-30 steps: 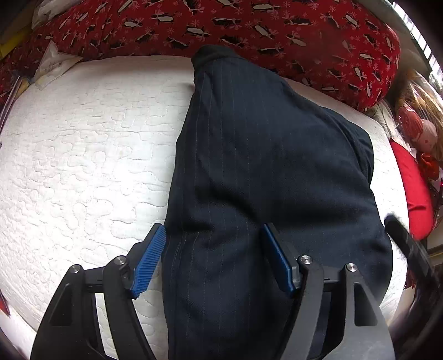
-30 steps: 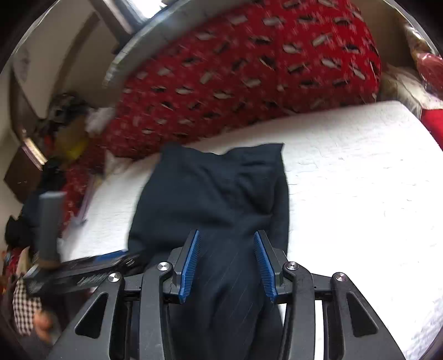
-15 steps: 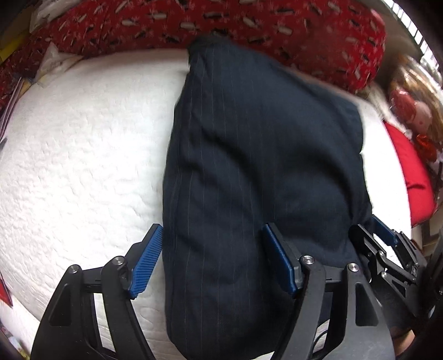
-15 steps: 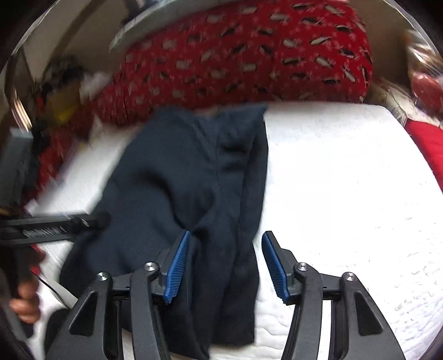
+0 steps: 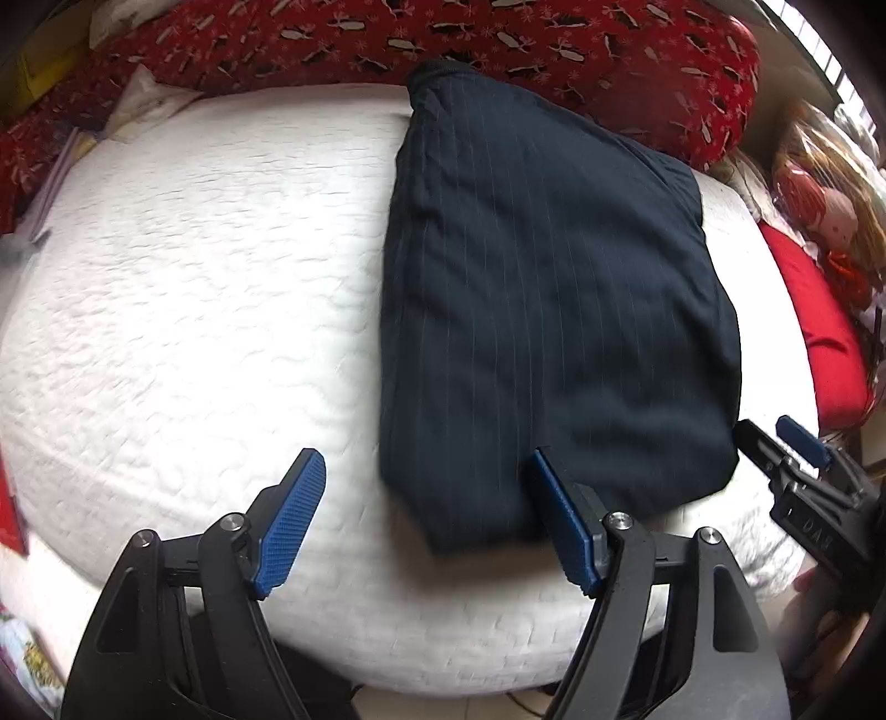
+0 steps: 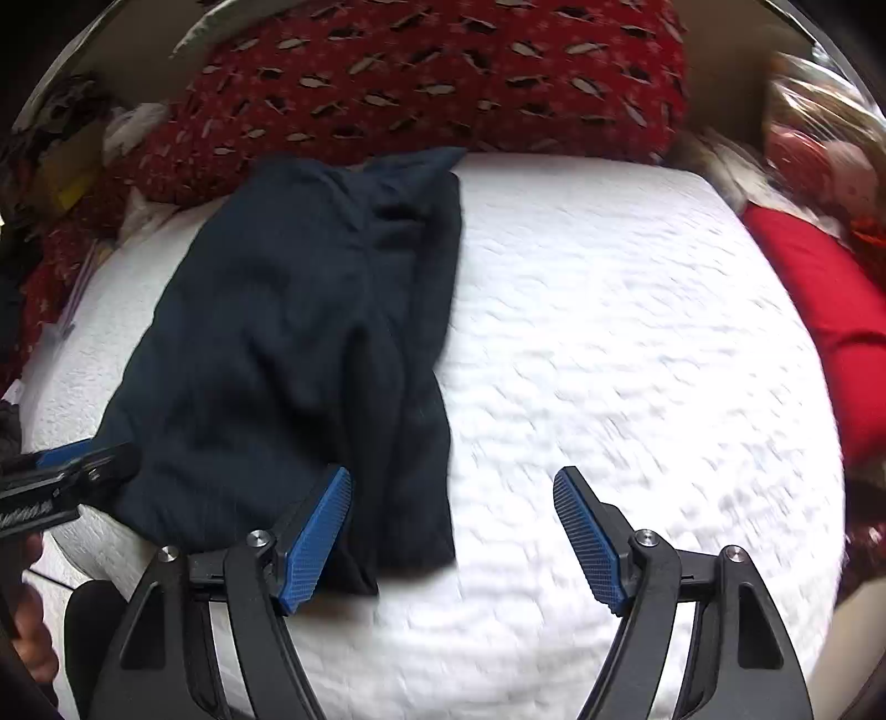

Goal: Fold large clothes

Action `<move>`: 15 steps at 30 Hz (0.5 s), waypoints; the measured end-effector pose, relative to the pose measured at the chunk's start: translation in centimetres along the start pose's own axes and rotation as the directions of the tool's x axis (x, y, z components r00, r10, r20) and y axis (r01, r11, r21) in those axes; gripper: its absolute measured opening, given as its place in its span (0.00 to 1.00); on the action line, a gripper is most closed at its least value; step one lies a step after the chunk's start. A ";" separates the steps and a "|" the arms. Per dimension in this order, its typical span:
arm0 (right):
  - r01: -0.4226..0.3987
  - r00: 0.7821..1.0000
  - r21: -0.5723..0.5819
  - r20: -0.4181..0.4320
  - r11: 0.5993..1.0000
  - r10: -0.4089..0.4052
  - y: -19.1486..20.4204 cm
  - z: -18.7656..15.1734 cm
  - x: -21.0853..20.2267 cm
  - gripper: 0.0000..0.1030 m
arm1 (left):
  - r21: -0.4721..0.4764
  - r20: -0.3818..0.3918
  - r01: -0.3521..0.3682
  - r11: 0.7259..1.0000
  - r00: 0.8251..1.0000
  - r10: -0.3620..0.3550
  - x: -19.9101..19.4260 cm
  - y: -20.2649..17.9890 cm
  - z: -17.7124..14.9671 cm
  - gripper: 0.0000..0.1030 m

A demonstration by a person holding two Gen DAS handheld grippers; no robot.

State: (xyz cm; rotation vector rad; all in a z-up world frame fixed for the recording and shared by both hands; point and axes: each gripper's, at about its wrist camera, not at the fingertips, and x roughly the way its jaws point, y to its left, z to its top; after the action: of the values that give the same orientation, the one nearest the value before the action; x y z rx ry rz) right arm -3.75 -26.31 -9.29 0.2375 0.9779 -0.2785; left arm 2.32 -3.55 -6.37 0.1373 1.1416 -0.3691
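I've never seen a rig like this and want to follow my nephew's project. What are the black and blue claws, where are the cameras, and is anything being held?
The claws are two-finger grippers, one in each of a person's hands, with a fisheye camera on each looking along its fingers. One picture shows the left gripper, the other the right gripper. Both are open and hold nothing. A folded dark pinstriped garment lies on a white quilted mattress, with a red patterned pillow behind.

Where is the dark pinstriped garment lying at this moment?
The dark pinstriped garment lies folded on the white quilted mattress, its far end against the red patterned bedding. In the right wrist view it sits left of centre.
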 end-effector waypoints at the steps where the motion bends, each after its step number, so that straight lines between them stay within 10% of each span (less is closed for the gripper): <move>1: 0.015 1.000 0.003 -0.006 1.000 -0.015 0.0 -0.3 -0.4 0.76 | 0.006 0.008 -0.005 1.000 1.000 0.005 -0.3 0.0 -0.2 0.73; 15: 0.077 0.996 -0.059 0.048 0.995 -0.075 2.9 -5.2 -5.9 0.87 | 0.046 0.060 -0.158 0.986 0.986 0.155 -1.5 0.8 -5.8 0.73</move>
State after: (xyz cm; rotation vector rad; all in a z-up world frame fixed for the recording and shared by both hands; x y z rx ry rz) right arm -9.92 -21.15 -6.97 0.1377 0.9497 -0.3218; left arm -2.91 -0.83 -7.45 0.2578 1.0583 -0.2608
